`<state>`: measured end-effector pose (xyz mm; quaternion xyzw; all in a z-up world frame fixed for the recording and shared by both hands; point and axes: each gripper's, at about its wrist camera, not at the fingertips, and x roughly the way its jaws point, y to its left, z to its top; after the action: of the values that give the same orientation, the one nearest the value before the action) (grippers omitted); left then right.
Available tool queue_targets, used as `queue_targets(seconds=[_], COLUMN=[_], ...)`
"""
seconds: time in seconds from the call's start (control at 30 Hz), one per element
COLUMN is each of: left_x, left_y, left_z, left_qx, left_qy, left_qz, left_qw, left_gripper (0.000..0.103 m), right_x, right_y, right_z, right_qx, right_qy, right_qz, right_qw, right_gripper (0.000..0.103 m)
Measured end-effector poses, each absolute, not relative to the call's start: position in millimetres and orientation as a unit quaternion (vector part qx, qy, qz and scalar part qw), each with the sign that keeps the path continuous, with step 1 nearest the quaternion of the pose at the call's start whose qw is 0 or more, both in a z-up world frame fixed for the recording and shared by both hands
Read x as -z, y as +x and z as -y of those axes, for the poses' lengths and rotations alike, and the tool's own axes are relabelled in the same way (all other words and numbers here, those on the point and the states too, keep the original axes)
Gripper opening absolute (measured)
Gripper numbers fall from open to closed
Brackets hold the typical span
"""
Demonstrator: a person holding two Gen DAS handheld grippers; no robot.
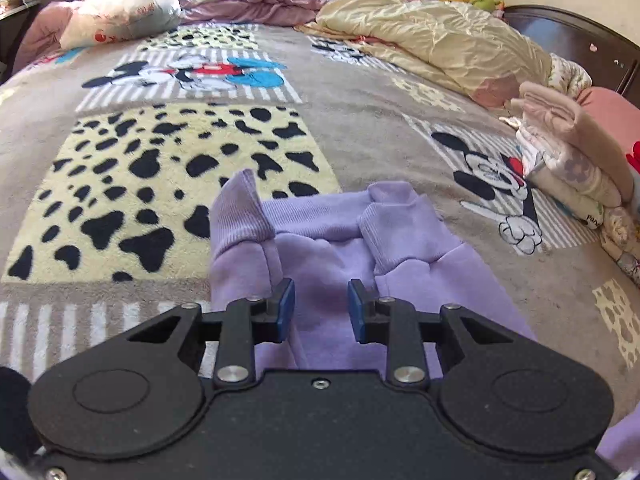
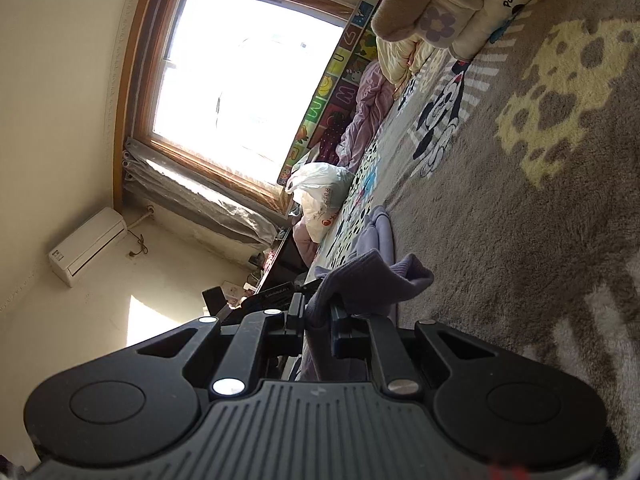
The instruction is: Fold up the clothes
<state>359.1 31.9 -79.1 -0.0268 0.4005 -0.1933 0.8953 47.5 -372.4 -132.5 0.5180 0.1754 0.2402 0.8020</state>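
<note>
A lilac sweatshirt [image 1: 320, 236] lies on the bed blanket [image 1: 360, 112], its two ribbed cuffs sticking up at the far end. My left gripper [image 1: 321, 310] points down at it. Its blue pads [image 1: 285, 308] stand a little apart, thick lilac fabric fills the gap, and they look shut on it. In the right wrist view the picture is rolled on its side. My right gripper [image 2: 318, 320] lies level by the blanket [image 2: 520, 240], shut on a ribbed edge of the sweatshirt [image 2: 372, 280], which bunches out past the fingertips.
A pile of folded clothes [image 1: 572, 168] sits at the bed's right side, with a cream quilt [image 1: 432, 40] and a pink quilt [image 1: 256, 0] behind. A white plastic bag [image 1: 124, 4] lies at the far left. A window [image 2: 248, 72] and an air conditioner [image 2: 86, 246] are on the walls.
</note>
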Motion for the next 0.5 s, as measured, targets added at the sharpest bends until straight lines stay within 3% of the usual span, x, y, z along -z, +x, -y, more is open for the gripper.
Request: queue_targets(seconds=[0.3,0.5], left_x=[37,63], left_y=[334,372], left_z=[-72,-85], left_qx=[0.205,0.179], left_qy=[-0.024,-0.043], left_qz=[-0.322,-0.347], left_qw=[0.924,0.920], left_gripper=[0.027,0.010], right_x=[143,148], right_y=[48,49], right_z=[376,378], right_qx=[-0.219,-0.212], right_qy=[0.531,0.541], right_qz=[-0.188,-0.188], right_qw=[0.797,0.792], right_gripper=[0.014,0.014])
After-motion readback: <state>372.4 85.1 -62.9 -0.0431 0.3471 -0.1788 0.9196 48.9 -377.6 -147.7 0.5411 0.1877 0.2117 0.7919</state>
